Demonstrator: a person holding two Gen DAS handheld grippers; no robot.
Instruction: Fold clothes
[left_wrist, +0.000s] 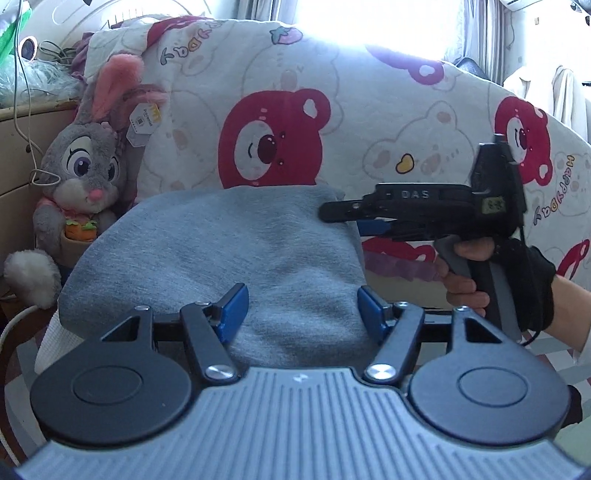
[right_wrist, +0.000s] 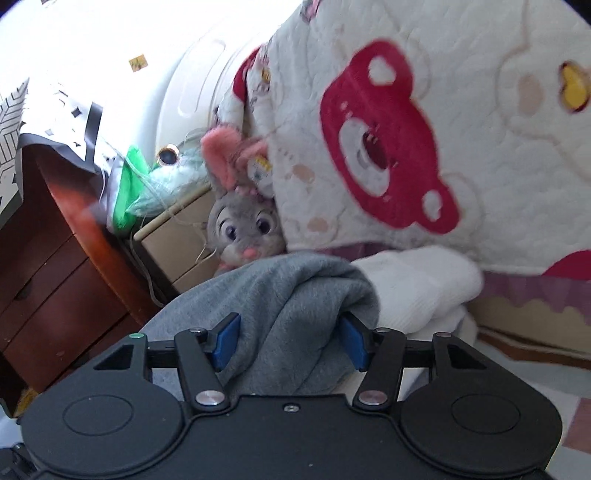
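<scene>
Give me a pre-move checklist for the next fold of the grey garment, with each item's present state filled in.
1. Left gripper open, ready to take cloth: ok, jaws stand wide with the grey fleece garment lying between and beyond them.
2. Right gripper has cloth within its jaws: ok that cloth bunches between them; whether it is clamped, cannot tell.
3. Garment lying flat: not ok, its right edge is bunched in the right wrist view.
4. White knitted garment free of the grey one: cannot tell, they touch.
5. Grey plush rabbit out of the way: ok, it sits behind the garment's left edge.
</scene>
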